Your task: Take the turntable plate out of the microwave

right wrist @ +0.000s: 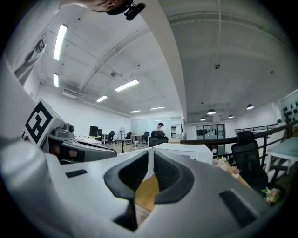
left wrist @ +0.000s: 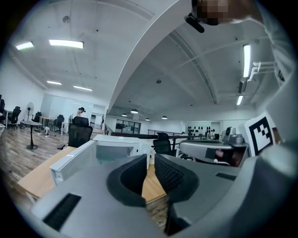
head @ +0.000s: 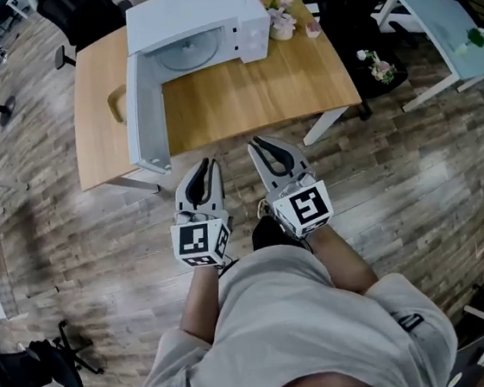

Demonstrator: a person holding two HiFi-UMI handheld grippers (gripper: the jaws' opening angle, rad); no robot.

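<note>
Head view, plate: the round plate (head: 187, 56) lies flat inside the white microwave (head: 195, 11) at the far side of the table (head: 256, 91). The door (head: 146, 112) is swung open toward the near left.
Head view, grippers: the left gripper (head: 207, 163) and right gripper (head: 259, 143) are side by side off the table's near edge, well apart from the microwave, holding nothing.
Head view, handling: the plate is probably glass, so stiff, smooth, fairly heavy and breakable. The near rim looks like the best hold, one gripper on each side, lifting it level.
Head view, hidden: the plate's far half sits under the microwave's roof, and whatever carries it cannot be seen.
Left gripper view, jaws: a little apart, with only table showing in the gap.
Left gripper view, hidden: the open door shows, but the plate cannot be made out.
Right gripper view, jaws: nearly together with a thin slit between them, empty.
Right gripper view, hidden: only the microwave's outside shows past the jaws, not the plate.
</note>
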